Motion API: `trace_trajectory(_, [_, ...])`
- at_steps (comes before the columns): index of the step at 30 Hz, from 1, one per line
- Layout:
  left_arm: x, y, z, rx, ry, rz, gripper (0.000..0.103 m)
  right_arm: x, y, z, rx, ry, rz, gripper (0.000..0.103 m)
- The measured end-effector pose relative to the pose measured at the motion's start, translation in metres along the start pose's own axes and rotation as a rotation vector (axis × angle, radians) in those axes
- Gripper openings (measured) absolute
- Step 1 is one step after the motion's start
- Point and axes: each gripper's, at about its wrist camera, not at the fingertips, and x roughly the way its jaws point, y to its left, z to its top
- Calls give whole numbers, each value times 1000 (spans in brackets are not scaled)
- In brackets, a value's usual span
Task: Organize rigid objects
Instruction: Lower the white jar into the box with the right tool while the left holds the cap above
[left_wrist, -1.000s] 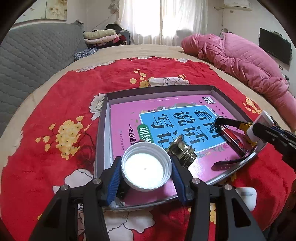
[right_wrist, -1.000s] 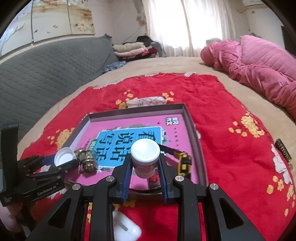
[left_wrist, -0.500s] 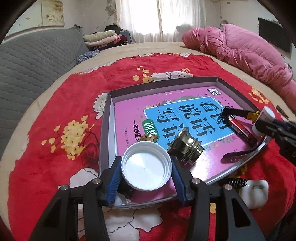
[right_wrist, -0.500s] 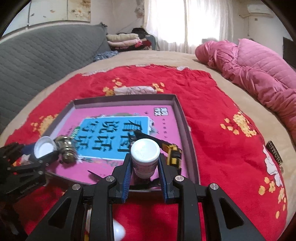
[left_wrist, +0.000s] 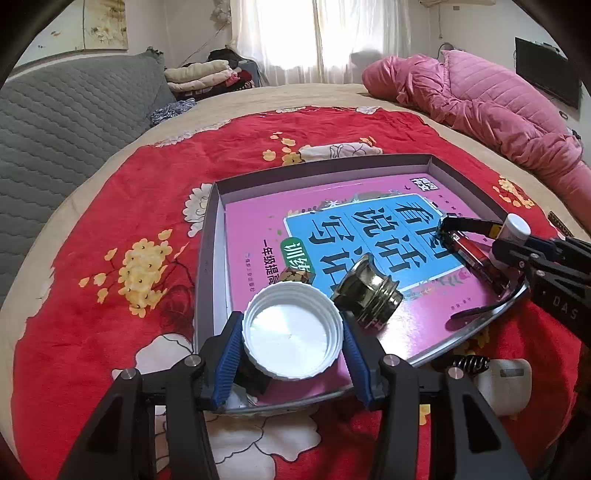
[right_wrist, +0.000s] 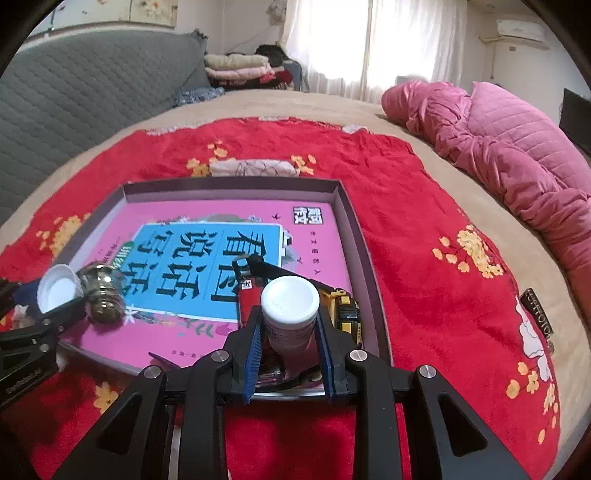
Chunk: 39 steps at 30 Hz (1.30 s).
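Two grippers over tray (left_wrist: 207, 258) near edge, white cap (left_wrist: 291, 336) clamped; bottle (right_wrist: 290, 314) clamped

White cap (left_wrist: 291, 338) open-side up, white bottle (right_wrist: 290, 314) upright, over tray (left_wrist: 210, 236)

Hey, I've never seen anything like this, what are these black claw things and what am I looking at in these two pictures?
Those are handheld two-finger grippers, one in each of a person's hands, each with a fisheye camera looking along its fingers. The left gripper holds a white ribbed plastic cap. The right gripper holds a small white-lidded plastic bottle. Below, on a red floral blanket, lies a shallow grey tray containing a pink book, a brass-coloured metal fitting, a red lighter and a yellow-and-black tape measure.
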Motion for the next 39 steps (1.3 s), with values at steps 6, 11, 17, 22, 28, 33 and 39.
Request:
trace_trajectory(6, [0,-2,0,-4,0,-3,51,2,-1,2,12,4,-9,28])
trace_trajectory(11, [1,-1,0,-3,0,-3,51,3,-4,3,43,17,16,28])
trace_trajectory(17, [0,-1,0,-3,0,-3,51,2,-7,2,70,26,37,28])
trace_trajectory(22, [1,-1,0,-3,1,-3,51,1,-10,2,90,30,52,28])
trace_trajectory(28, [1,-1,0,0,1,-1,51,0,-11,1,99,31,61,28])
trace_trajectory(33, [1,-1,0,0,1,-2,51,-3,-11,1,109,27,73,28])
trace_trajectory(39, [0,-2,0,-3,1,-4,51,-8,-12,1,113,11,79,29])
